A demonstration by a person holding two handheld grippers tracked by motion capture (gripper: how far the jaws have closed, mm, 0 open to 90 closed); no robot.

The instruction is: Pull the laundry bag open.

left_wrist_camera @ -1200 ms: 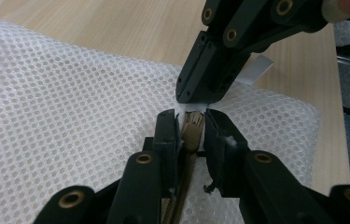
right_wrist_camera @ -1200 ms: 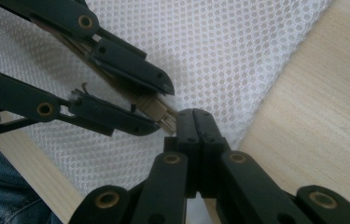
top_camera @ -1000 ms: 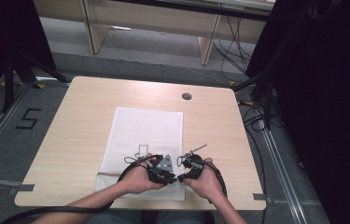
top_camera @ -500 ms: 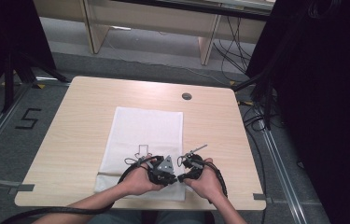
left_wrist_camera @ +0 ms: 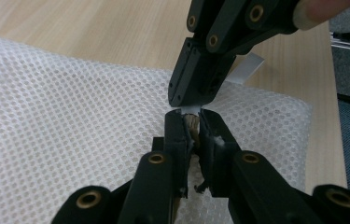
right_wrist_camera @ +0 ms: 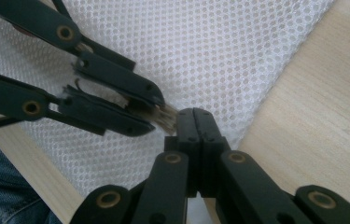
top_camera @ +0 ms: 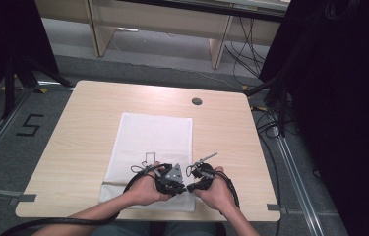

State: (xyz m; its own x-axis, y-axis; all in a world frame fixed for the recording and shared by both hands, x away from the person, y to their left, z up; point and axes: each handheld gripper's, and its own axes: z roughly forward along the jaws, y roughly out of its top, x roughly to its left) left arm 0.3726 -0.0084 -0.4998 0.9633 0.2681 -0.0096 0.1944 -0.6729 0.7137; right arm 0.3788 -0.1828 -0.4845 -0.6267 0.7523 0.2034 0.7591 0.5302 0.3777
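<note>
A white mesh cloth (top_camera: 155, 132) lies flat on the wooden table (top_camera: 88, 128). Both hands hold their grippers tip to tip at its near right part. My left gripper (left_wrist_camera: 189, 123) is shut on a small brownish piece (left_wrist_camera: 192, 122) at the mesh (left_wrist_camera: 70, 107). Coming in from above, my right gripper (left_wrist_camera: 186, 100) is shut, with a thin white tab (left_wrist_camera: 247, 67) at its tip. In the right gripper view my right gripper (right_wrist_camera: 194, 116) shows its jaws pressed together, right against the left gripper (right_wrist_camera: 156, 112) and the brownish piece (right_wrist_camera: 165, 115). From above, the left gripper (top_camera: 181, 188) and right gripper (top_camera: 192, 187) nearly touch.
A round cable hole (top_camera: 197, 102) sits in the table's far right part. Cables (top_camera: 133, 184) trail from the grippers toward the near edge. Wooden furniture (top_camera: 162, 19) stands beyond the table, and dark curtains (top_camera: 339, 98) hang at the right.
</note>
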